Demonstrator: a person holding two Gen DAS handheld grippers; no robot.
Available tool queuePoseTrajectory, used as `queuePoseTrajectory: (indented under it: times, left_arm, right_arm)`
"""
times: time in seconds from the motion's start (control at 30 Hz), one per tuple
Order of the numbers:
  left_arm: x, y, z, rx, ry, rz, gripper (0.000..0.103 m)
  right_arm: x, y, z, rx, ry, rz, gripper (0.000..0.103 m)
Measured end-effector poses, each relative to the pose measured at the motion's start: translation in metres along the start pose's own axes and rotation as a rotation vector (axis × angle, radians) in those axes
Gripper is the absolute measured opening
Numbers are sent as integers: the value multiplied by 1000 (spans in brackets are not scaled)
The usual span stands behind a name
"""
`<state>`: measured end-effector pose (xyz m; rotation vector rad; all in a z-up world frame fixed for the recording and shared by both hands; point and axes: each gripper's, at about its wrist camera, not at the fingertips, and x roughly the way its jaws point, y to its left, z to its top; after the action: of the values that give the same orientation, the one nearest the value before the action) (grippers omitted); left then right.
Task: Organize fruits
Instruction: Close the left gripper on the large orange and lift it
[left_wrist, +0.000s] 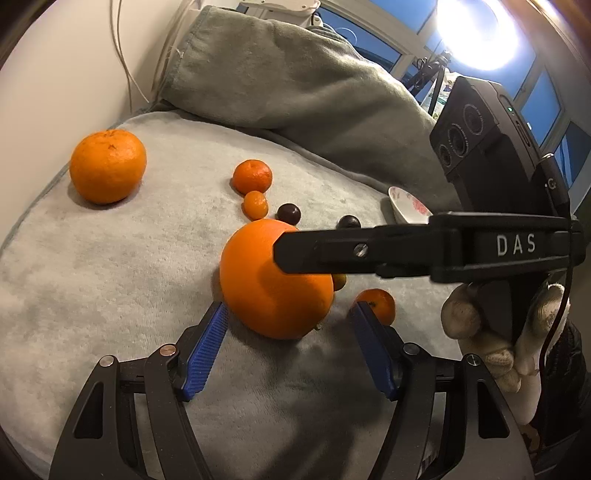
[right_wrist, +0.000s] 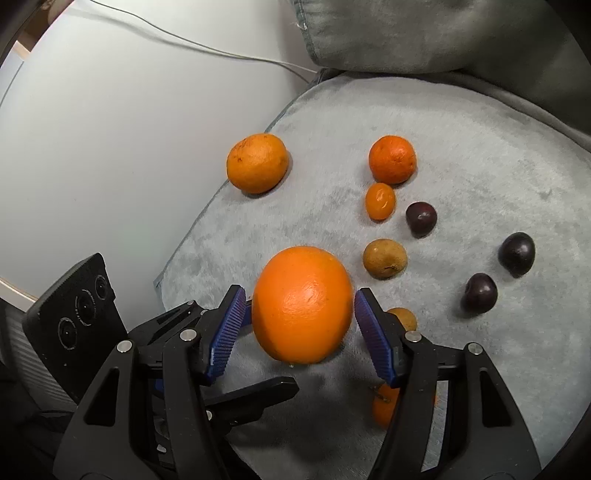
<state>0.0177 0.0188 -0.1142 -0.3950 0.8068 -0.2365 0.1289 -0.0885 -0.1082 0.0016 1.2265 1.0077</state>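
Right tool (right_wrist: 299, 325) clamps big orange (right_wrist: 303, 304); left tool (left_wrist: 290, 328) agape; bowl (left_wrist: 406, 206) contents hidden

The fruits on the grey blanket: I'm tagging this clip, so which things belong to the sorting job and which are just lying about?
Part of the job:
- big orange, between the right gripper's blue pads
- second large orange
- mandarin
- kumquat
- three dark plums
- brown round fruit
- left gripper

Lying about:
- grey pillow
- white cable
- patterned bowl
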Motion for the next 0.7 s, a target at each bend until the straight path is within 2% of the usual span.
queuePoseTrajectory:
  times: [0.1,0.17,0.27,0.5,0.7]
  left_arm:
    - [3,1,0,0,8,3,68]
    - [4,1,0,-3,11,2,63]
    - [5,2,0,2,8,8,61]
    - [2,-3,1,17,-5,39,61]
    - [-6,-8,6,52,-45,82,61]
  right_arm:
    - [4,1,-1,-4,9,-2,65]
    - [5,1,-1,-6,12,-7,65]
    - [8,1,-1,-9,19,-19,65]
    - [6,2,-3,-13,7,-23,64]
    - [-3,5,-7,-15,-7,7,63]
